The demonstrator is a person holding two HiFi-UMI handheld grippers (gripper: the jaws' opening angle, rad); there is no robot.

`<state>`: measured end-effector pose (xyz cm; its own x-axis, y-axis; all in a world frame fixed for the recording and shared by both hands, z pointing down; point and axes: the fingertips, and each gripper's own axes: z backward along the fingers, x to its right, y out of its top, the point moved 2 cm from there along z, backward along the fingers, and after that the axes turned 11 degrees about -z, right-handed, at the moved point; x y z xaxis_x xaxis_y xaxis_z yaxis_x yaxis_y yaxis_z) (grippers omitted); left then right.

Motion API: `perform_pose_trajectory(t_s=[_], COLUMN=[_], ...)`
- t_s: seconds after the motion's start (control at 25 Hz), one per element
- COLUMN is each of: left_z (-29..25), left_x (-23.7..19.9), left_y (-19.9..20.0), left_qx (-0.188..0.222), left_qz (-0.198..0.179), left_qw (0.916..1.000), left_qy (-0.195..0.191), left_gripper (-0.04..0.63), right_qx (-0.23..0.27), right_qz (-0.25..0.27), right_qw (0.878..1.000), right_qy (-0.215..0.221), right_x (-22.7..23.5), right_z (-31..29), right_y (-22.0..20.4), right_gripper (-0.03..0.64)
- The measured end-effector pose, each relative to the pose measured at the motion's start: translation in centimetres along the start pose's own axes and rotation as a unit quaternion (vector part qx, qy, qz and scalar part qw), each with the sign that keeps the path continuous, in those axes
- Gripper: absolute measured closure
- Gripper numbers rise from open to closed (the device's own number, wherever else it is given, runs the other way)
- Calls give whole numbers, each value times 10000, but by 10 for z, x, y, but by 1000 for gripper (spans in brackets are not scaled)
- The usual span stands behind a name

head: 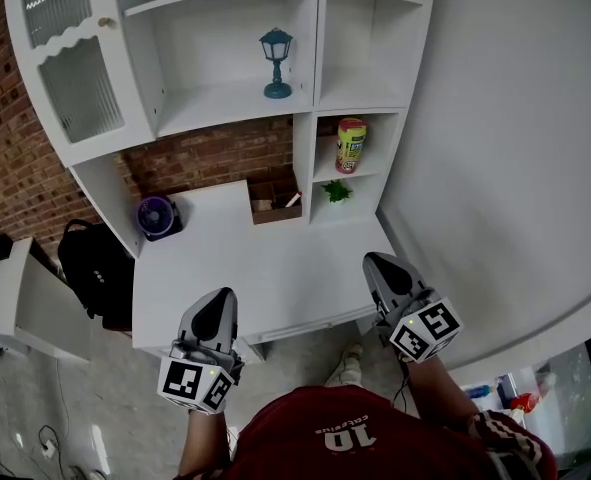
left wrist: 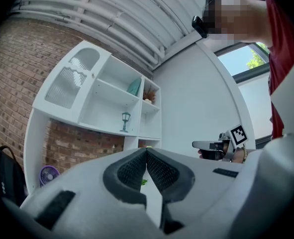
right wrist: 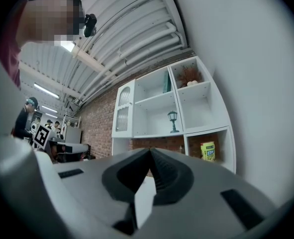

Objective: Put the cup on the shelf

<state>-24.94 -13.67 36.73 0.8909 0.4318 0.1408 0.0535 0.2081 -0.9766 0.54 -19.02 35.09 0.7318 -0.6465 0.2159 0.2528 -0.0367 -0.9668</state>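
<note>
Both claws were closed with nothing between them: left gripper (left wrist: 146, 153), right gripper (right wrist: 149, 153). Cup (head: 351, 145) stood upright in a right shelf (head: 360, 103) bay, 1 o'clock in head view. We judged it light, stiff and slick, best held mid-body

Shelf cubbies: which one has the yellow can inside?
The small right-hand cubby. It holds the yellow can with a red lid and sits just above the cubby with the little green plant.
</note>
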Motion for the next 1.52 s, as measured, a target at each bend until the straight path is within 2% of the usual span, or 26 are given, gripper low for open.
perform_pose_trajectory(t_s=[1.08,1.52], left_z=[-11,-7], left_x=[7,6], left_y=[-7,-9], left_qx=[-11,-95], left_qz=[96,-39], left_qw=[9998,9998], left_qy=[-193,-148], left_gripper=[607,607], right_qx=[-310,-355], right_qz=[138,109], right_qw=[9994,9993], right_qy=[-90,-87], right_x=[5,5], right_z=[-12,-13], right_y=[-18,-21], right_gripper=[614,614])
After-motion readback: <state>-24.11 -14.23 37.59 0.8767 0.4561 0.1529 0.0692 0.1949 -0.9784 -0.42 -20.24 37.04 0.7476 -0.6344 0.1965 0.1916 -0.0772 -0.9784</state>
